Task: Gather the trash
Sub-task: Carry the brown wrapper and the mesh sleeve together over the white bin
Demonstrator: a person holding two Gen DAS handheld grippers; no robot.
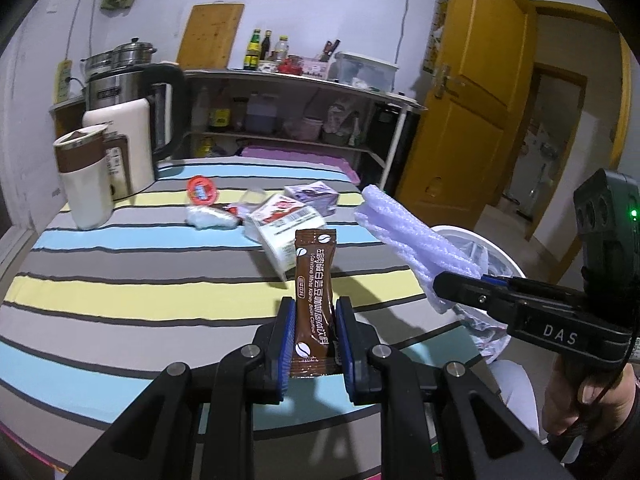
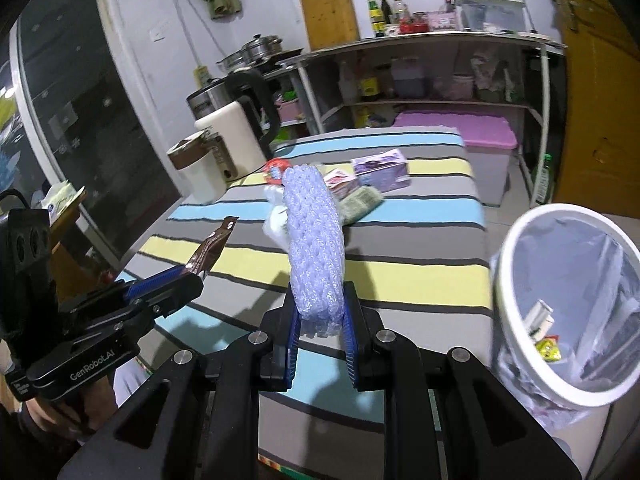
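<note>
Left-wrist view is showing the left gripper (image 1: 315, 332) clamping a brown coffee sachet (image 1: 313, 300) between its blue pads, the sachet standing upright above a striped tablecloth (image 1: 120, 264). To its right, the right gripper (image 1: 460, 284) is pinching a lavender foam net sleeve (image 1: 412, 240) that is sticking out over the table's edge, with a white trash bin (image 1: 496, 248) partly hiding behind it.

From the right wrist, the right gripper (image 2: 320, 332) is gripping the foam sleeve (image 2: 314, 240) at its lower end, and the sleeve is blocking much of the middle of the table. The bin (image 2: 516, 320), lined with a clear bag, is sitting just beside the table on the right and is holding a few wrappers. The left gripper (image 2: 192, 276) is reaching in from the left with the sachet (image 2: 210, 248).

More litter is lying farther back on the cloth: a red round lid (image 1: 202, 190), a crumpled white wrapper (image 1: 210, 216), a white carton (image 1: 284, 228) and a purple box (image 1: 312, 196). A greenish blurred thing (image 2: 360, 200), possibly a pad or sponge, is sitting near them. At the far left corner a cream cup with a brown band (image 1: 84, 176) is standing in front of a cream kettle (image 1: 124, 140).
</note>
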